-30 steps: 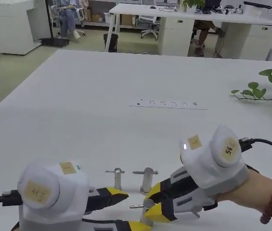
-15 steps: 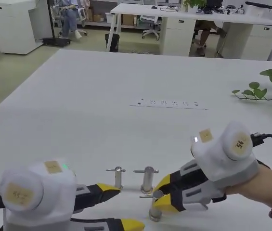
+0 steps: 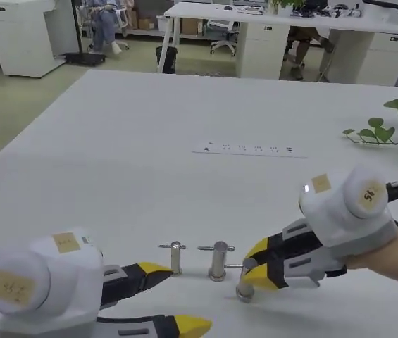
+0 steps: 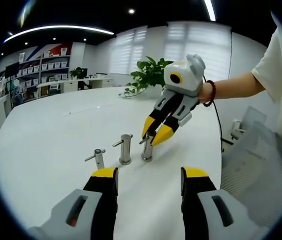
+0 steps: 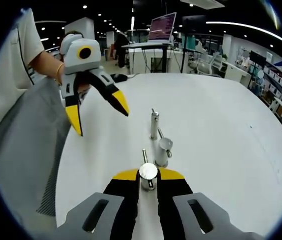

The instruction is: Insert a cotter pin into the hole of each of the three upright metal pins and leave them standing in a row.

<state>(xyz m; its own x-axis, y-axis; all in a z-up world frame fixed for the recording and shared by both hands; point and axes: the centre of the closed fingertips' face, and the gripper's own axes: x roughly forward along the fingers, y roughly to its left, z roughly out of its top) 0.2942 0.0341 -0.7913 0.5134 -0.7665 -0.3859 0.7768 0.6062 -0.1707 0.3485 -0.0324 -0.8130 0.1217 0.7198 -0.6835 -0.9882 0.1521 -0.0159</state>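
Right gripper [image 3: 248,270] is pinched on the near pin [image 3: 244,289], jaws pressed to either side of its head. Right gripper view confirms it: round cap sits btw the two yellow tips. Its cotter pin [image 5: 144,155] pokes out sideways through the shaft, so that one looks threaded. Pin appears upright w/ its foot on the table [image 3: 184,127], tho contact is hard to confirm.

Just beside it stands the middle pin [image 3: 218,262], and a bit further along, the far pin [image 3: 176,258]. Both are free-standing, each w/ a crossbar through the top, so prob all three insertions are done. What's left, by my read: let go w/o tipping it. The held pin sits slightly nearer the person than the other two, so the line may want a nudge.

Left gripper [image 3: 174,299] hovers low on the person's side of the row, jaws spread wide, nothing btw them, clear of all three pins.
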